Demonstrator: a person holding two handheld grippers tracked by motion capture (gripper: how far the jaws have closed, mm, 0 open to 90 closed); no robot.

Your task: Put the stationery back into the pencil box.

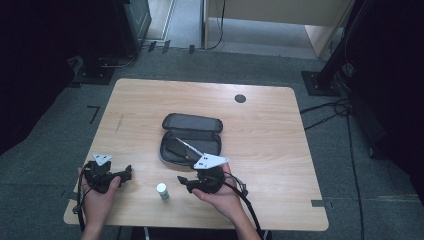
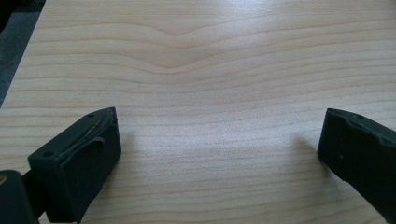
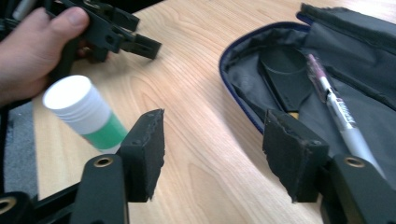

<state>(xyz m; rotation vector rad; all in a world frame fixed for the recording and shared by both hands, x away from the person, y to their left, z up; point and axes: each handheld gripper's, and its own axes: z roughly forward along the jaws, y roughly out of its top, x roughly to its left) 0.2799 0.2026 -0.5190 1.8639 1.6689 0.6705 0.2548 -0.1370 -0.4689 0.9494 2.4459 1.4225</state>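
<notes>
Right gripper (image 3: 212, 154): jaws wide apart, holding nothing, just above the wooden table (image 1: 280, 150). Left gripper (image 2: 219, 154): jaws wide apart, empty, over bare wood. An open black zip case (image 1: 191, 136) lies mid-table with a pen (image 3: 334, 105) inside. A white-capped green bottle (image 1: 162, 191) stands between the grippers.

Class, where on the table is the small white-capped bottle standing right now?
In the high view, the bottle stands upright near the table's front edge, between the left tool and right tool, in front of the open case.
</notes>
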